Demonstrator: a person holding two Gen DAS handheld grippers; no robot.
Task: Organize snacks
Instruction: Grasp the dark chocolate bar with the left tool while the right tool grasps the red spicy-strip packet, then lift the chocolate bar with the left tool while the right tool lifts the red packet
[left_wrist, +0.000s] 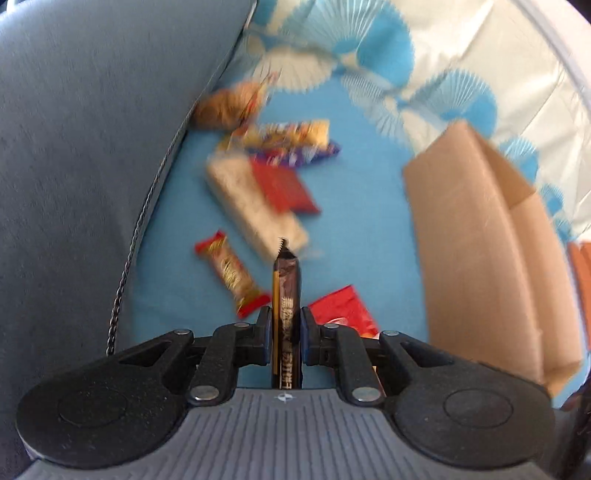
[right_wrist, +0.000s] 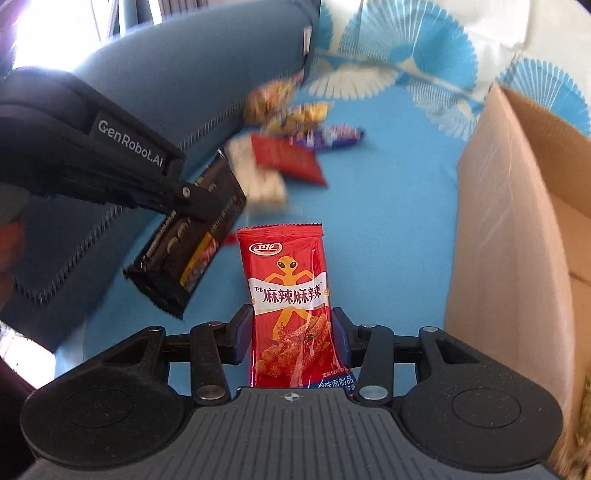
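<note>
Both grippers are loaded beside the cardboard box (right_wrist: 517, 221): left gripper (left_wrist: 287, 332) fingers clamp a dark packet (left_wrist: 287, 317), right gripper (right_wrist: 291, 328) fingers pinch the red packet (right_wrist: 288, 295), likely boxward.

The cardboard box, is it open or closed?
Open. The cardboard box has its top flap standing up, and the right wrist view looks past the rim at its inner wall. What is inside cannot be told.
</note>
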